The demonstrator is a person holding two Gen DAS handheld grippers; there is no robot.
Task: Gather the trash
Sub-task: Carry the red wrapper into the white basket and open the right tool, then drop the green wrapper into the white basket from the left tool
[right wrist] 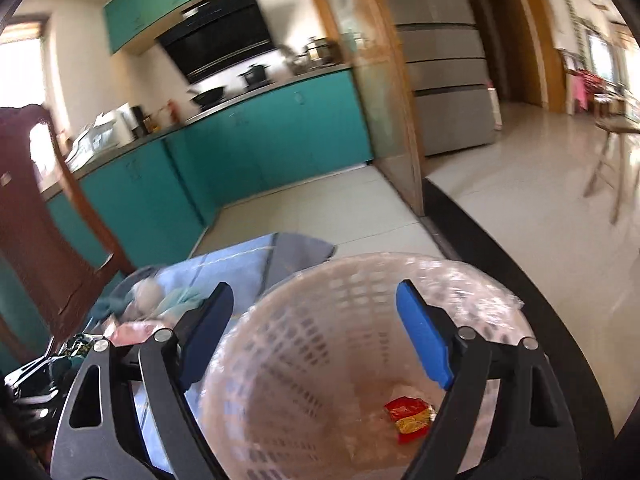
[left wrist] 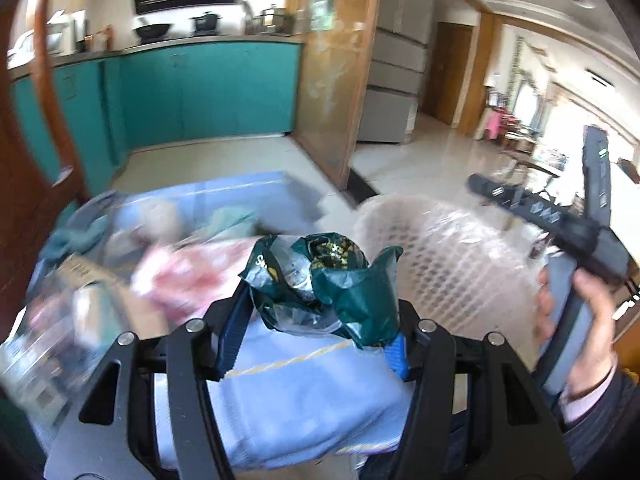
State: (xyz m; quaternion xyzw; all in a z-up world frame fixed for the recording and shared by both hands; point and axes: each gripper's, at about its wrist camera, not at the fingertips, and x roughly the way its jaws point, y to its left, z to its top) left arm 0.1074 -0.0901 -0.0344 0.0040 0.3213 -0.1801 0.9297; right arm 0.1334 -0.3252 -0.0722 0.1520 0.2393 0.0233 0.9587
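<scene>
Left tool (left wrist: 316,312) around green wrapper (left wrist: 320,280)

Basket (right wrist: 320,360) mouth gapes open – only a red wrapper (right wrist: 410,414) at its bottom.

Teal cabinets (right wrist: 280,136) run along the far wall under a grey counter (right wrist: 224,106), with a black range hood (right wrist: 218,48) above a wok (right wrist: 208,95) and a pot (right wrist: 254,73). A wooden partition (right wrist: 394,92) stands right of them, then a grey fridge (right wrist: 444,80). Pale glossy floor tiles (right wrist: 520,184) reflect daylight from bright windows (left wrist: 528,102) far right. A dark wooden chair back (right wrist: 36,208) rises at near left.
</scene>
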